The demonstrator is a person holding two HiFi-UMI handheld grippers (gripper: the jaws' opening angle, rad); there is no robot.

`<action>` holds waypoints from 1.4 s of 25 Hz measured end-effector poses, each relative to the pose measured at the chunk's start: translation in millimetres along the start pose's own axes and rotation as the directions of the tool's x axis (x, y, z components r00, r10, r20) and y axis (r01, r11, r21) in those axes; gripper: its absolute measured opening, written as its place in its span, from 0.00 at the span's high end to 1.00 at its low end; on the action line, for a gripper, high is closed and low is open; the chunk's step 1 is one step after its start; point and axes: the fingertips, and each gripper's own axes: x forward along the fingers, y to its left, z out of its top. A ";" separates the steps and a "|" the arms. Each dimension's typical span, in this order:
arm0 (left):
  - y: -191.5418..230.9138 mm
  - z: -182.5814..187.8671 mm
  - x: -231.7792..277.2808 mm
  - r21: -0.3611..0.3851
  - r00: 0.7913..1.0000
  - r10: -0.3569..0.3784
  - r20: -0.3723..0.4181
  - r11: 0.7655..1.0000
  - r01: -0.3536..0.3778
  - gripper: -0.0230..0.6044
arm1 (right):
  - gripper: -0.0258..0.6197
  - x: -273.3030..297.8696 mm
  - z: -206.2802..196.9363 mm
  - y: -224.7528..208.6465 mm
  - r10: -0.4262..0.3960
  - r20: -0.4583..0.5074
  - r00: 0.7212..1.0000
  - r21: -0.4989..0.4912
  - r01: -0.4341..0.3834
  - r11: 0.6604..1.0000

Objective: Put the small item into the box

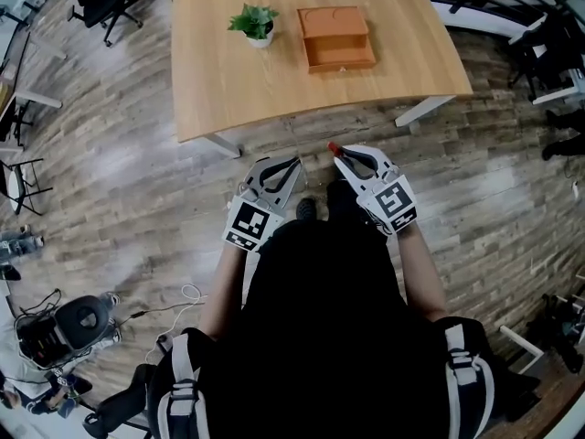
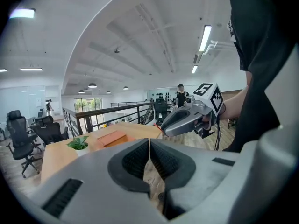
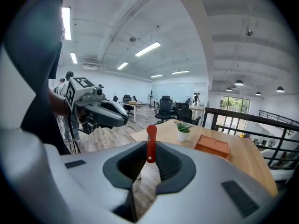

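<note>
R gripper (image 3: 150, 161): jaws clenched on the small red item (image 3: 151, 143), a slim red piece standing upright betw. the pads w/ its top poking above them. Head view shows the same red tip at the front of that gripper. It's gripped by its lower part, prob. so the free end can go into the box first. L gripper (image 2: 149, 146): jaws pressed together, nothing betw. them. It looks like a spare here, carried alongside and not needed for the carry.

Both grippers sit close to the person's body, side by side, over the wooden floor (image 1: 110, 172) and short of the bench (image 1: 219, 90). On the bench stands the orange box (image 1: 336, 37), whose top looks open, and near it, to its left in head view, a small potted plant (image 1: 255, 23).

Box & item are well apart, so the task seems to be at the carry stage: item in hand, not yet delivered. Next move, as a judgement: get to the bench, bring R gripper over the box, lower, let go. Risks: the thin item could pivot in the pads, and the plant is near the box, so coming in from the front edge looks safer.
</note>
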 end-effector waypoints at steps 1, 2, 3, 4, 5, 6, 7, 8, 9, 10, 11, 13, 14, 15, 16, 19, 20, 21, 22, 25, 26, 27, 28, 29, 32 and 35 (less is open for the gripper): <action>3.0 0.3 -0.7 -0.005 1.000 0.012 0.000 1.000 -0.012 0.92 | 0.85 2.6 2.0 0.0 0.010 0.000 1.000 -0.007 -0.010 1.000; 5.6 1.2 -1.6 -0.011 1.000 0.021 0.002 1.000 -0.021 0.92 | 0.85 5.0 4.2 -0.1 0.018 0.000 1.000 -0.014 -0.018 1.000; 7.6 2.2 -2.2 -0.016 1.000 0.027 0.004 1.000 -0.027 0.92 | 0.85 7.2 6.4 -0.8 0.025 0.002 1.000 -0.018 -0.025 1.000; 9.3 2.9 -2.1 -0.018 1.000 0.031 0.005 0.999 -0.030 0.92 | 0.85 9.5 8.3 -2.8 0.028 0.006 1.000 -0.020 -0.028 0.999; 10.9 3.0 -1.1 -0.017 0.999 0.032 0.002 0.999 -0.032 0.92 | 0.85 12.1 9.7 -5.6 0.030 0.009 0.999 -0.020 -0.030 0.999; 12.2 2.7 0.2 -0.013 0.999 0.034 -0.002 0.999 -0.034 0.92 | 0.85 14.5 10.5 -8.0 0.033 0.012 0.999 -0.019 -0.032 0.999; 13.1 2.1 1.4 -0.012 0.999 0.036 -0.008 0.999 -0.036 0.92 | 0.85 16.3 10.6 -9.4 0.037 0.013 0.999 -0.018 -0.037 0.999; 13.9 1.7 2.5 -0.014 0.999 0.037 -0.012 0.999 -0.037 0.92 | 0.85 17.3 10.4 -9.9 0.042 0.011 0.999 -0.018 -0.042 0.999; 14.8 1.4 3.8 -0.020 0.999 0.038 -0.014 0.999 -0.039 0.92 | 0.85 17.8 9.9 -10.6 0.047 0.009 0.999 -0.020 -0.046 0.999; 15.8 1.4 5.7 -0.025 0.999 0.039 -0.015 0.999 -0.039 0.92 | 0.85 17.8 9.5 -12.1 0.049 0.007 0.999 -0.022 -0.049 0.999; 16.7 1.7 8.1 -0.027 0.999 0.039 -0.017 0.999 -0.039 0.92 | 0.85 17.6 9.1 -14.6 0.050 0.006 0.999 -0.023 -0.050 0.999; 17.7 3.4 15.2 -0.018 0.999 0.036 -0.022 0.999 -0.037 0.92 | 0.85 16.2 7.4 -21.8 0.048 0.006 0.999 -0.020 -0.047 0.999; 17.8 5.3 19.6 -0.012 0.999 0.035 -0.023 0.999 -0.035 0.92 | 0.85 14.9 5.9 -26.0 0.046 0.006 0.999 -0.019 -0.046 0.999; 17.5 7.7 24.3 -0.009 0.999 0.033 -0.022 0.999 -0.033 0.92 | 0.85 13.3 4.2 -30.4 0.044 0.005 0.999 -0.017 -0.044 0.999; 17.1 10.4 29.0 -0.009 0.999 0.030 -0.020 1.000 -0.030 0.92 | 0.85 11.8 2.5 -35.0 0.043 0.004 0.999 -0.014 -0.043 0.999; 16.9 16.4 44.9 -0.006 1.000 0.019 -0.022 1.000 -0.019 0.92 | 0.85 9.6 -1.3 -52.3 0.037 0.006 0.999 -0.001 -0.037 0.999; 17.2 17.4 51.5 -0.005 1.000 0.013 -0.027 1.000 -0.014 0.92 | 0.85 9.4 -2.2 -59.1 0.036 0.007 0.999 0.002 -0.036 0.999; 17.4 18.1 58.5 -0.004 0.999 0.008 -0.033 1.000 -0.008 0.92 | 0.85 9.2 -3.0 -65.9 0.036 0.009 0.999 0.004 -0.036 0.999; 17.6 18.6 65.9 -0.003 0.999 0.003 -0.040 1.000 -0.003 0.92 | 0.85 8.8 -4.1 -72.7 0.038 0.011 0.999 0.006 -0.038 0.999; 18.5 23.2 90.6 0.015 0.998 -0.008 -0.064 1.000 0.009 0.92 | 0.85 6.1 -9.0 -96.0 0.042 0.011 0.999 0.010 -0.042 0.999; 18.8 27.0 98.8 0.021 0.998 -0.010 -0.067 1.000 0.012 0.92 | 0.85 4.4 -11.5 -105.5 0.041 0.007 0.999 0.012 -0.041 0.999; 19.6 32.1 106.6 0.023 0.998 -0.010 -0.065 1.000 0.012 0.92 | 0.85 2.8 -14.6 -115.9 0.041 -0.001 0.999 0.013 -0.041 0.999; 21.3 38.5 114.2 0.021 0.998 -0.009 -0.060 1.000 0.010 0.92 | 0.85 1.7 -17.0 -127.6 0.039 -0.007 0.999 0.013 -0.039 0.999; 24.3 46.1 121.8 0.014 0.999 -0.006 -0.050 1.000 0.007 0.92 | 0.85 1.6 -16.9 -140.1 0.038 -0.008 0.999 0.011 -0.038 0.999; 38.8 69.8 145.2 -0.020 1.000 0.012 -0.010 1.000 -0.012 0.92 | 0.85 4.4 -9.3 -179.1 0.038 0.004 0.999 -0.004 -0.038 0.999; 52.0 84.6 171.7 -0.016 0.999 0.038 -0.004 0.999 -0.038 0.92 | 0.85 8.2 -2.1 -213.4 0.050 0.022 0.998 -0.022 -0.050 0.999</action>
